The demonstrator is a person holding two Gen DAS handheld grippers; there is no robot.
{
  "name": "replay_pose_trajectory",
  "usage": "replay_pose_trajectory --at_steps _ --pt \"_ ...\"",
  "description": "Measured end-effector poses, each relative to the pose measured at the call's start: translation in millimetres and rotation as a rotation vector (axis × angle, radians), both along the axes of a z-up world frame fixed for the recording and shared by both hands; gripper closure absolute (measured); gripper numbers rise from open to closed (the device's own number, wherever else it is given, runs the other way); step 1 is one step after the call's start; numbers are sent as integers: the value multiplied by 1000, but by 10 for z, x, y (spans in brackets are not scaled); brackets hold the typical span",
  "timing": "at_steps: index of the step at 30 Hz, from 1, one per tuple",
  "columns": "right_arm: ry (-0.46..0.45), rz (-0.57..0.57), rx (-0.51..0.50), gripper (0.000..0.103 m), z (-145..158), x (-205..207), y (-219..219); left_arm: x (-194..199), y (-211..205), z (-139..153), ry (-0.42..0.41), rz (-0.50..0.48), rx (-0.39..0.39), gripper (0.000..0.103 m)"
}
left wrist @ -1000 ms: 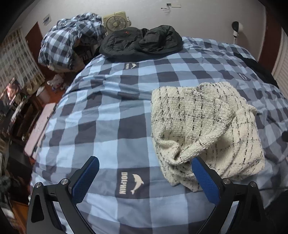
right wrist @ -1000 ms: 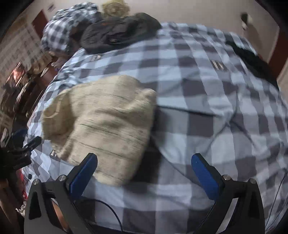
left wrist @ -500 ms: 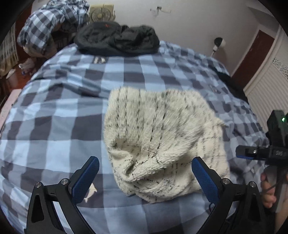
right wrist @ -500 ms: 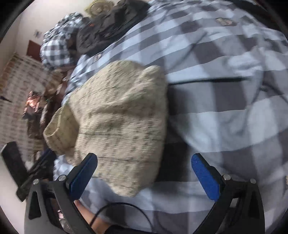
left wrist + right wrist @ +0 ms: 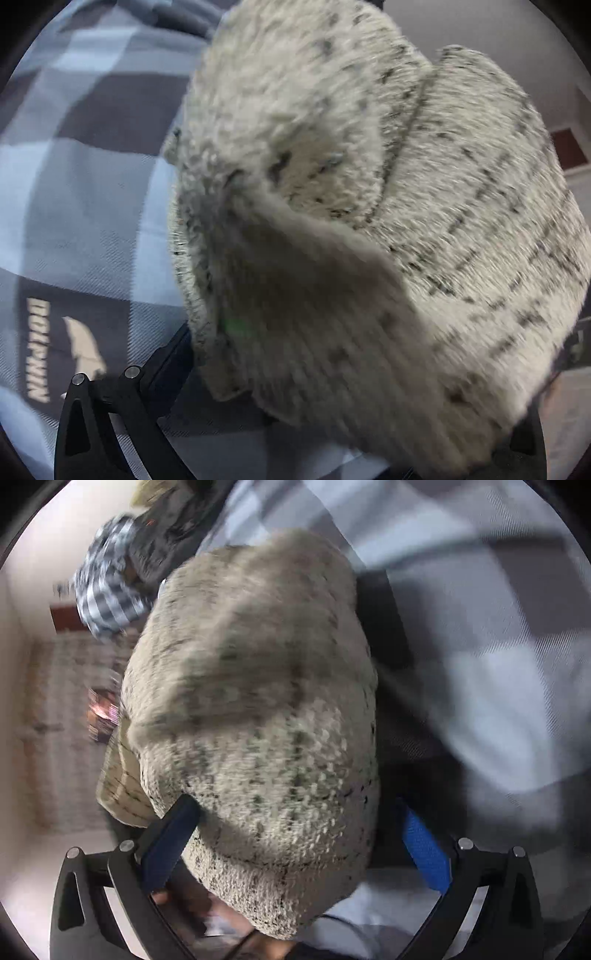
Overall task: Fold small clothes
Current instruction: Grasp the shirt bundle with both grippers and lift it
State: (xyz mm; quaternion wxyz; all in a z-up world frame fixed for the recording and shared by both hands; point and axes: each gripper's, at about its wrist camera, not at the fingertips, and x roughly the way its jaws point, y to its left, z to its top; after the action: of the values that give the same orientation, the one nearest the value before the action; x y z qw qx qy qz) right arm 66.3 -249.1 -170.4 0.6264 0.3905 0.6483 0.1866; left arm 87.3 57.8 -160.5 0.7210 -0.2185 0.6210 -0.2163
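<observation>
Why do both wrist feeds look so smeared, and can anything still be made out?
Left wrist view: motion blur smears the cream knit garment, which fills the frame; the duvet's dolphin print stays readable. Right wrist view: heavier blur softens garment and bedding, a shadow crosses the knit, and fisheye bending curves the edges.

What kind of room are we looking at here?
Most likely a bedroom at home. A checked blue bedcover printed with a dolphin lies under the cream knitted garment, and further back a checked shirt and dark jacket lie heaped.
</observation>
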Motion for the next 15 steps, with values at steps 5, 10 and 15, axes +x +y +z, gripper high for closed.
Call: replay_pose_trajectory --at_steps 5,10,15 --pt "23 -21 87 1 -77 87 1 78 1 -44 5 36 -67 0" --pt "7 -35 140 1 -118 162 18 90 12 -73 -3 73 -121 4" --pt "-55 -18 106 5 -5 29 41 9 -65 2 -9 114 -124 7"
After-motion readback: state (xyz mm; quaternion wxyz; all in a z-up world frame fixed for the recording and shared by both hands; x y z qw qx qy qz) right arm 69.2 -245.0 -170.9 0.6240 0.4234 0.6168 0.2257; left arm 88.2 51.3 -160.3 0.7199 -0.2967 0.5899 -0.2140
